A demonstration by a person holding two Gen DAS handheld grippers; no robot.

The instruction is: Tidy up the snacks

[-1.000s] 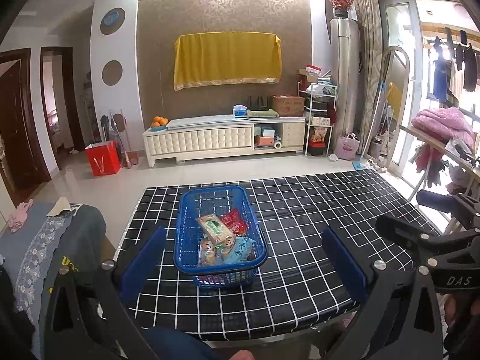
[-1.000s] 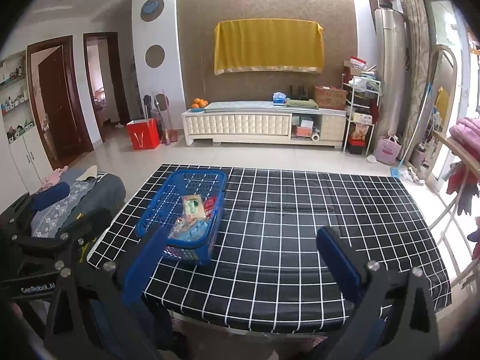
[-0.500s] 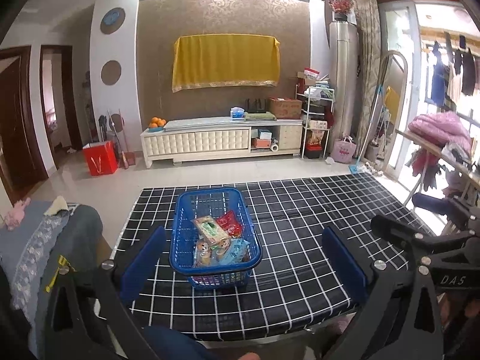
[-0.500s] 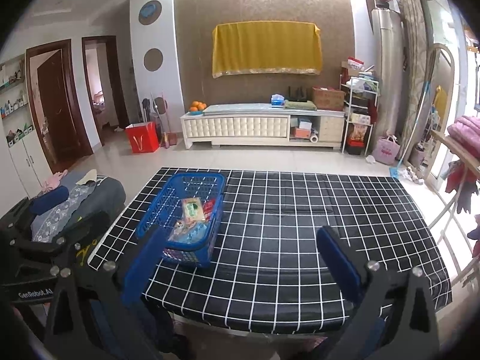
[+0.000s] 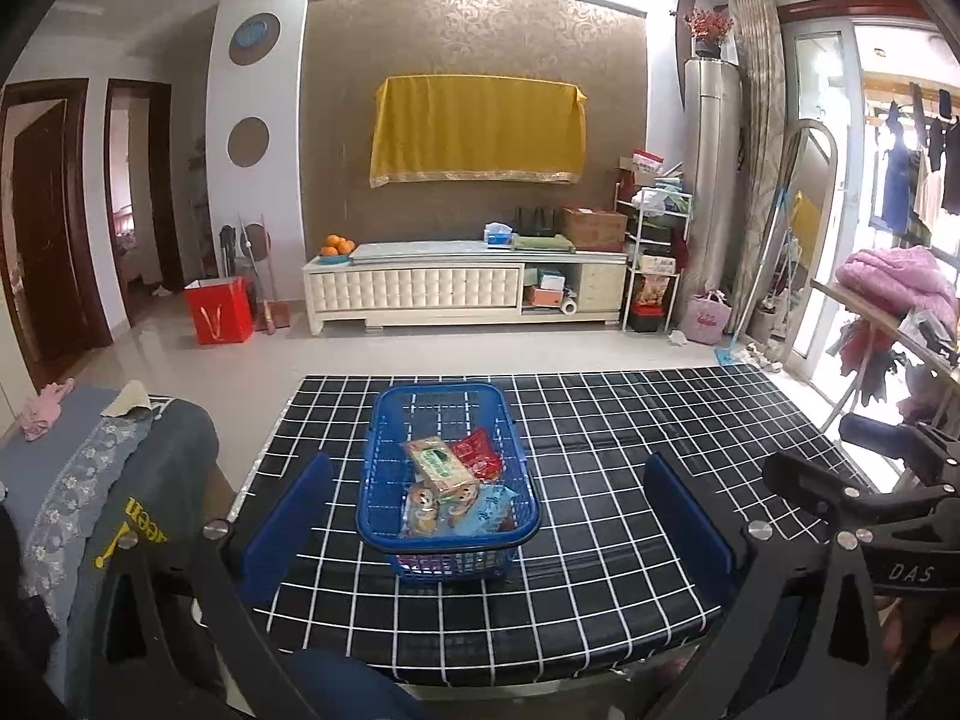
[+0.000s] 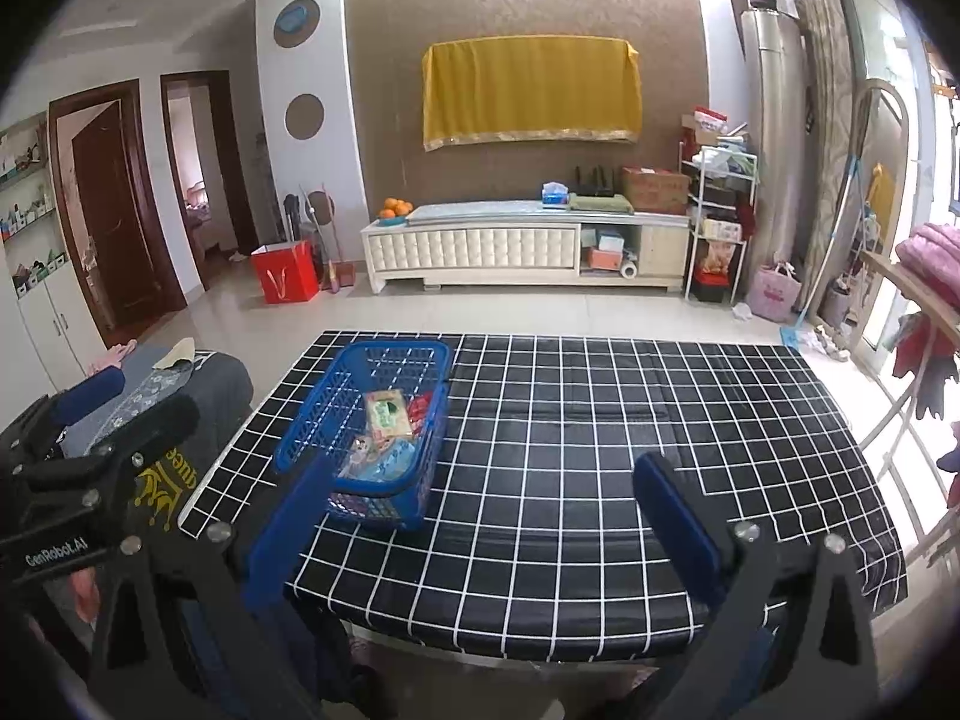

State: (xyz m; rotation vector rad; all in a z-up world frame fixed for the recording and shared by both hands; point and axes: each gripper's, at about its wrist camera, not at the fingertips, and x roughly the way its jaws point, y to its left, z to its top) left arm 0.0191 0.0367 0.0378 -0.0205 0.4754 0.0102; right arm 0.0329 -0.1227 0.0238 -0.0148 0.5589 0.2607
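Both the left gripper and right gripper hang spread and empty before the snack-filled blue basket

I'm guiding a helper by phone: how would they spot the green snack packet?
On the black grid-patterned table stands a blue mesh basket. The green snack packet lies on top of the pile inside, beside a red packet; it alone has a green label.

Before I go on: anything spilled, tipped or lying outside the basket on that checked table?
Nothing stands out. The blue basket sits upright on the checked table, and the snack packets all lie inside it, heaped toward its near end. No packet shows on the cloth. Both grippers, left and right, are open and empty.
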